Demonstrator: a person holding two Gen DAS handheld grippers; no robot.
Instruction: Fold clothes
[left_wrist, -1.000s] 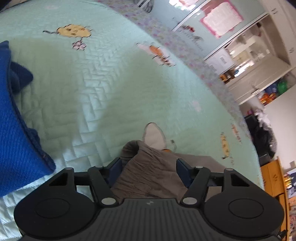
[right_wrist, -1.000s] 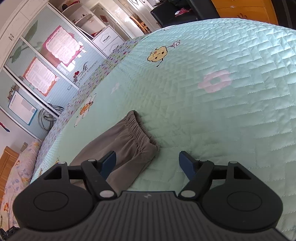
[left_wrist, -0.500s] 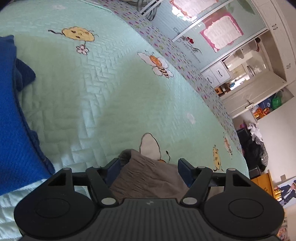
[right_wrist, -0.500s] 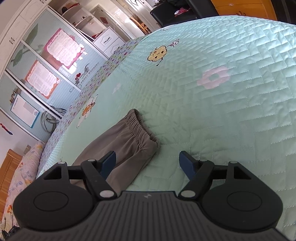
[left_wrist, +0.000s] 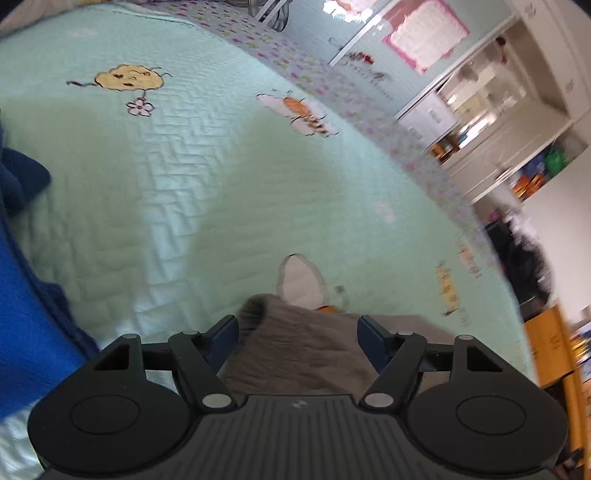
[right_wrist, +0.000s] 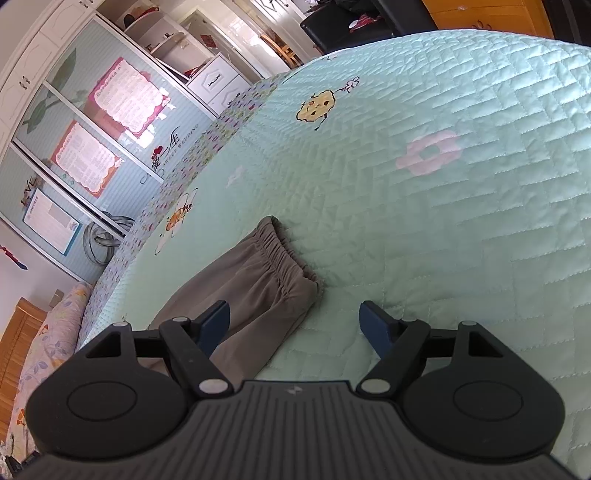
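I am holding my left gripper (left_wrist: 298, 328) over the bed (left_wrist: 184, 192); its jaws are opening, and the gathered end of the grey-brown trousers (left_wrist: 295, 347) is lying between them; the blue fingertips (left_wrist: 223, 332) are standing clear of the cloth on either side, so no pad is pressing on it. The trousers are resting on the pale green quilted bedspread (left_wrist: 155, 221), partly covering an embroidered bee motif (left_wrist: 301, 282) just beyond them; a blue knitted garment (left_wrist: 26, 314) is lying on the bedspread at the left edge of this view, well apart from the trousers.

I am holding my right gripper (right_wrist: 294, 325) with its jaws standing wide apart and gripping nothing; the elastic waistband (right_wrist: 280, 262) of the trousers (right_wrist: 251, 291) is lying just ahead of the left fingertip (right_wrist: 216, 321), and the leg is running back beneath that finger; the right fingertip is hanging over bare bedspread (right_wrist: 443, 240). A pink flower motif (right_wrist: 428, 152) is showing further up the quilt; glazed wardrobe doors (right_wrist: 92, 140) are standing beyond the bed.
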